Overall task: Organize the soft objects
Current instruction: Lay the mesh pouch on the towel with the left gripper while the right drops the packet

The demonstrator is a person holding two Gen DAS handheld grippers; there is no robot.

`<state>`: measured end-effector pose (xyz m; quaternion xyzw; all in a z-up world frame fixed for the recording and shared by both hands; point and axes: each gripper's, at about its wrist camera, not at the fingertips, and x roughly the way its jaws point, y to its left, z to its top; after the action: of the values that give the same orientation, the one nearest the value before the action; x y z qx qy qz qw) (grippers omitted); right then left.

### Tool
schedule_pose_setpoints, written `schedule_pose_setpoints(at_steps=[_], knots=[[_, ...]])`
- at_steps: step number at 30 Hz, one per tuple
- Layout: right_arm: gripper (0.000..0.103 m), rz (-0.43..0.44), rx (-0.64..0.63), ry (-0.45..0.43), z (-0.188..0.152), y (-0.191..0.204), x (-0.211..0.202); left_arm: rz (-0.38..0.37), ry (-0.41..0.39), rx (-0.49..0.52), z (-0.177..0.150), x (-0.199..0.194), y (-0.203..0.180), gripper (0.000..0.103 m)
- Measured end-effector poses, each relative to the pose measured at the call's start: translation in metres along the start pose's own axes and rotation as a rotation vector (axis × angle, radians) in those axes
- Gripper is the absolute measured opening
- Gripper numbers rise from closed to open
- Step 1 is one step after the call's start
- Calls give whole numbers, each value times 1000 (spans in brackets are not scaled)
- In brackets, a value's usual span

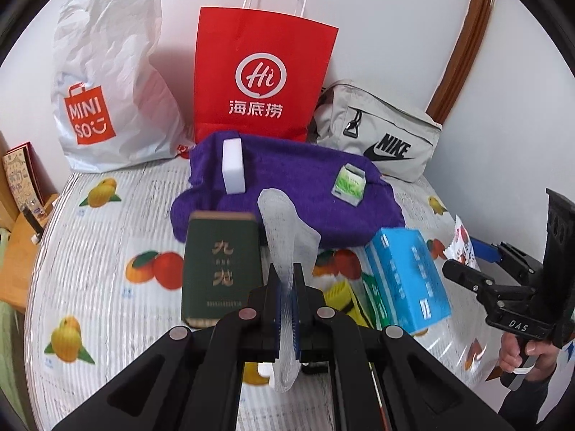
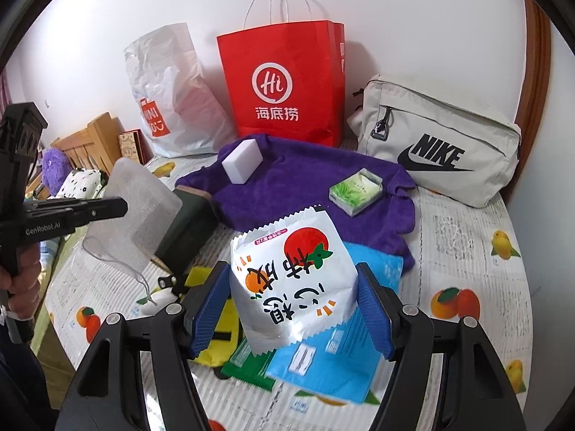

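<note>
My left gripper (image 1: 286,273) is shut on a white mesh pouch (image 1: 284,222), which stands up between its blue pads above the fruit-print tablecloth (image 1: 107,269). In the right wrist view the same pouch (image 2: 143,208) hangs from the left gripper (image 2: 122,204) at the left, its drawstring dangling. My right gripper (image 2: 293,267) is shut on a white packet (image 2: 294,287) printed with a tomato and an orange, held off the table. That packet (image 1: 461,244) and the right gripper (image 1: 463,260) also show at the right edge of the left wrist view.
A purple towel (image 1: 287,179) carries a white sponge block (image 1: 233,165) and a small green tissue pack (image 1: 350,185). A dark green box (image 1: 221,265), a blue pack (image 1: 406,276) and a yellow item (image 1: 339,296) lie near. Red paper bag (image 1: 262,79), white plastic bag (image 1: 111,82) and grey bag (image 1: 381,140) line the wall.
</note>
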<state>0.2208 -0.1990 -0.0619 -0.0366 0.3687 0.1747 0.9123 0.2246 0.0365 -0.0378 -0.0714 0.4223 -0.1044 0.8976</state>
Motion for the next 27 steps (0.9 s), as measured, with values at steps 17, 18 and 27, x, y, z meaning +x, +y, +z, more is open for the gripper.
schedule_pose_setpoints(at_steps=[17, 18, 27], knots=[[69, -81, 18, 53, 61, -51, 79, 44, -19, 15, 71, 50, 12, 5], [69, -87, 19, 54, 63, -53, 82, 45, -17, 14, 76, 55, 12, 5], [69, -76, 39, 110, 78, -68, 125, 50, -1, 39, 113, 93, 5, 5]])
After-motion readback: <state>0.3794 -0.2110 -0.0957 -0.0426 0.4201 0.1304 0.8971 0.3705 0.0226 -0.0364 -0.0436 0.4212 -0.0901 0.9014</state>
